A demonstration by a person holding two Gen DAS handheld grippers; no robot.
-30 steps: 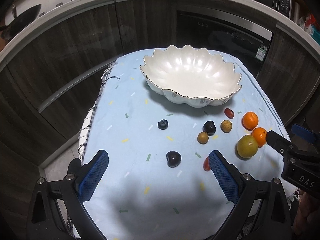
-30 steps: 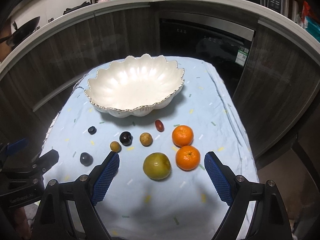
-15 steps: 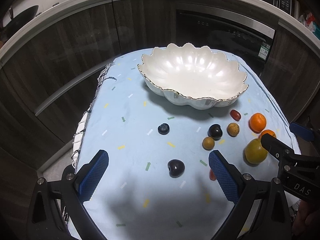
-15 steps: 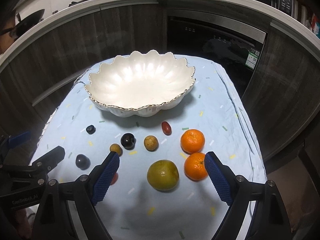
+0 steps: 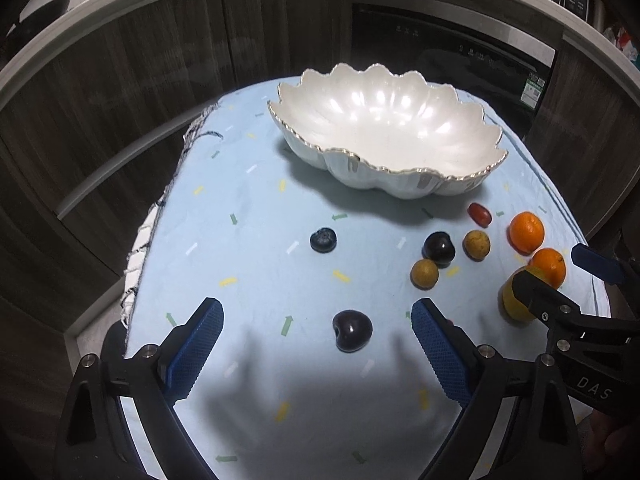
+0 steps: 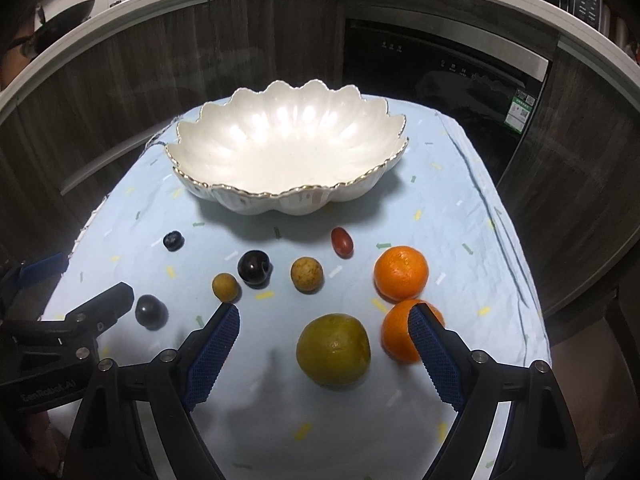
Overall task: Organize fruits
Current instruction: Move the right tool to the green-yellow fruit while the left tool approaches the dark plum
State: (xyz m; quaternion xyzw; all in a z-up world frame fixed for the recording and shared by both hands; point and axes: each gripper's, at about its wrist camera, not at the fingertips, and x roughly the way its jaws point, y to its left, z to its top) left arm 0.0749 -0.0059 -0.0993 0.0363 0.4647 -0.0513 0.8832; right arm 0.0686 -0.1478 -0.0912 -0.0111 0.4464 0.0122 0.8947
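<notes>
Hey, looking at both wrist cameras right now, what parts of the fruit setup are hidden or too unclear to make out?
- Left wrist view: the yellow-green citrus is partly covered by the right gripper, which also clips the nearer orange.
- Left wrist view: a small red fruit behind the left gripper's right finger shows as a sliver only.
- Right wrist view: that red fruit is hidden completely.
- Right wrist view: the nearer orange is partly covered by a finger.
- Both views: appliance labels too small to read.

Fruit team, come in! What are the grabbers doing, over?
Left gripper open around dark cherry. Right gripper open around yellow-green citrus. White bowl empty. Nothing blocking, over.
</notes>
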